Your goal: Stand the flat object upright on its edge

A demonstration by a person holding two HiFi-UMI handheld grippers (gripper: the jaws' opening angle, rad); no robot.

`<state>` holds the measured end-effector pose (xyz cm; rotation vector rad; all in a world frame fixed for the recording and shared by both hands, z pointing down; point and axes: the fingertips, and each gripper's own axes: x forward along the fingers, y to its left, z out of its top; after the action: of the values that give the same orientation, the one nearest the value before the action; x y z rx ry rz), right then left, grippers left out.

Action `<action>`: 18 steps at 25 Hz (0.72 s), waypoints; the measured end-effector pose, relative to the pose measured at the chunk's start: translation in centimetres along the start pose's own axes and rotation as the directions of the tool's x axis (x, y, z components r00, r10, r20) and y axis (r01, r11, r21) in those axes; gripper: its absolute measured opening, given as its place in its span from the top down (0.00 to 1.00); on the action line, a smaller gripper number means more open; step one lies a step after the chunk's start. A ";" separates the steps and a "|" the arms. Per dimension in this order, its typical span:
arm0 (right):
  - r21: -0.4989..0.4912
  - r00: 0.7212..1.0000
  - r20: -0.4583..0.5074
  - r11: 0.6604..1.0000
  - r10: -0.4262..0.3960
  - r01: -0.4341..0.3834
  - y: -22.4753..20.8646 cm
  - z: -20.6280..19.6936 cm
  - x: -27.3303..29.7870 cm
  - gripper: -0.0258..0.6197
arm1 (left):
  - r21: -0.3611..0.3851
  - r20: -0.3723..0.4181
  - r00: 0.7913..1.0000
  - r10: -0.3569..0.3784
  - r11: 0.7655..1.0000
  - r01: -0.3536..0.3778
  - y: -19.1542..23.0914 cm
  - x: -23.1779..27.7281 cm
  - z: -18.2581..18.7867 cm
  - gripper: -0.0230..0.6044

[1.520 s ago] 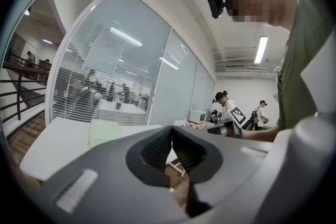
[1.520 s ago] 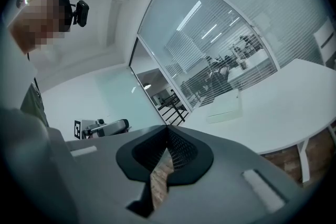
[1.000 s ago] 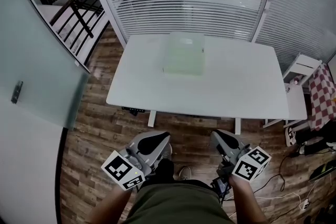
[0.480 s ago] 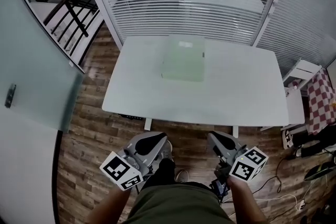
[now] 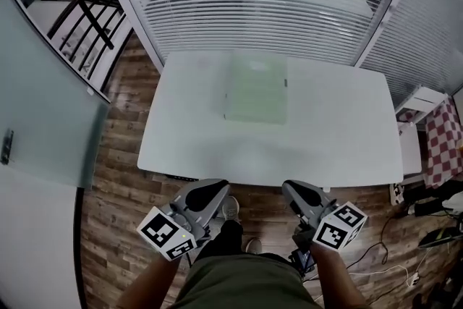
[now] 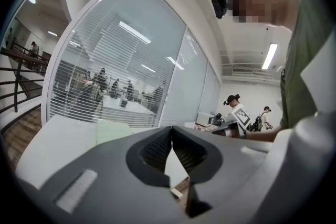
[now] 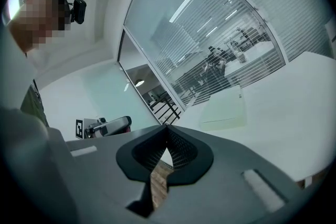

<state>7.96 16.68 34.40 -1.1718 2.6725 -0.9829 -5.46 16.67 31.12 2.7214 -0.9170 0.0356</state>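
A flat pale green board (image 5: 256, 89) lies flat on the white table (image 5: 333, 134), toward its far middle. It also shows in the left gripper view as a pale slab (image 6: 113, 130) and in the right gripper view (image 7: 224, 110). My left gripper (image 5: 215, 189) hangs below the table's near edge, shut and empty. My right gripper (image 5: 295, 190) hangs beside it, also shut with nothing in it. Both are well short of the board. In the gripper views the jaws meet at their tips (image 6: 171, 129) (image 7: 167, 129).
A glass wall with blinds (image 5: 253, 3) runs behind the table. A frosted glass partition (image 5: 43, 105) stands at the left. A small white stand (image 5: 419, 101) and a checked cloth (image 5: 443, 141) sit at the right, with cables (image 5: 391, 271) on the wooden floor.
The table and board have come nearer and lower in the head view. Both grippers have advanced toward the table's near edge, still shut.
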 end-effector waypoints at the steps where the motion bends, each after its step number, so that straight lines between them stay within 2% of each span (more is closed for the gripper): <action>1: 0.003 1.000 -0.002 1.000 -0.006 0.006 -0.3 0.2 0.6 0.94 | -0.002 -0.001 1.000 -0.004 1.000 0.004 0.7 0.3 0.1 0.96; 18: 0.021 0.995 -0.013 0.995 -0.099 0.099 -3.9 3.9 10.8 0.94 | -0.058 -0.029 0.996 -0.084 0.995 0.082 12.3 5.4 1.7 0.96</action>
<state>3.96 5.25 35.61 -1.3091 2.6285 -1.0336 -8.62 3.68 33.01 2.6952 -0.7837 0.0358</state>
